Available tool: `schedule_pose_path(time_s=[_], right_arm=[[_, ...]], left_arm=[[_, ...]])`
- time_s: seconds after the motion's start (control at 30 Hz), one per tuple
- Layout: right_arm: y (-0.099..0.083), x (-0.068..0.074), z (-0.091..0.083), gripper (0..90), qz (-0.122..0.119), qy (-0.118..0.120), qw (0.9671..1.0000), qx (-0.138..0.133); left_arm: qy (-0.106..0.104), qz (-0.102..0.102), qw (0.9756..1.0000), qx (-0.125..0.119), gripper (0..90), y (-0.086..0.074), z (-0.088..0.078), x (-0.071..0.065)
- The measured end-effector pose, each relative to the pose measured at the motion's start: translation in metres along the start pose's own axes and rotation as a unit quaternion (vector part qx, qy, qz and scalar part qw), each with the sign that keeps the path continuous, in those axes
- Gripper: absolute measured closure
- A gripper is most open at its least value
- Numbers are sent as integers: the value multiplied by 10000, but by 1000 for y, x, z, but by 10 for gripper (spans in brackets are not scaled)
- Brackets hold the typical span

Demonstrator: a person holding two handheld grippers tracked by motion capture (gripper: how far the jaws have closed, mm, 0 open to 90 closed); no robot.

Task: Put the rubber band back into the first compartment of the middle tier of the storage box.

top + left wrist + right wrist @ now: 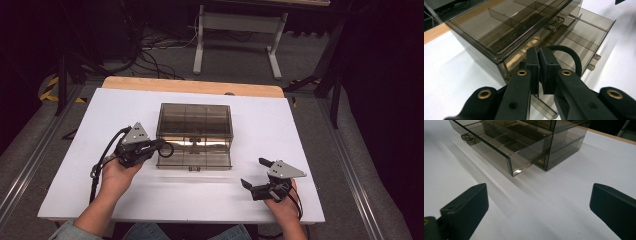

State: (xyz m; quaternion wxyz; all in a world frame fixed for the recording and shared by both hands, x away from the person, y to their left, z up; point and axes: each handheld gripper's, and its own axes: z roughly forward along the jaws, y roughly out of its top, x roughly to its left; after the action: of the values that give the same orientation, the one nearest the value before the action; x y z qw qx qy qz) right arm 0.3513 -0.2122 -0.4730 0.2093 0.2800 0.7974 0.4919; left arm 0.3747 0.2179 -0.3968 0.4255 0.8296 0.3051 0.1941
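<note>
A smoked, see-through plastic box [195, 125] is set near the middle of the white counter [75, 170], its long axis running left to right across the high view and its drawer fronts turned toward the person. It is a squat rectangular case with hard, glossy walls, and thin partitions inside cut it into square compartments. The lower drawer [195, 161] is pulled part way out toward the near edge, a small clear handle [194, 169] being seen at the middle of its front; in the right claw's view the same drawer [506, 150] juts past the case corner. A black ring [571, 58], rubbery and matte, is pinched in the left claw [159, 146], whose pads are pressed together on its near side while the rest of the loop arches beyond them; it is held just beside the box's left front corner, above the open drawer. The right claw [256, 173] is held spread wide with nothing between its blocky black pads, low over bare counter to the right of the box and well apart from it
</note>
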Motion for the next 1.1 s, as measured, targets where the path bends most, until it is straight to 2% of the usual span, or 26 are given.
schedule_pose_path(time_s=[0.7,1.1], right_arm=[[0,0,0,26,6,3,10000,-6],[0,0,0,26,4,13,10000,-9]], left_arm=[[-161,46,9996,245,858,2,20,-10],[-73,143,9984,547,856,-2,29,-11]])
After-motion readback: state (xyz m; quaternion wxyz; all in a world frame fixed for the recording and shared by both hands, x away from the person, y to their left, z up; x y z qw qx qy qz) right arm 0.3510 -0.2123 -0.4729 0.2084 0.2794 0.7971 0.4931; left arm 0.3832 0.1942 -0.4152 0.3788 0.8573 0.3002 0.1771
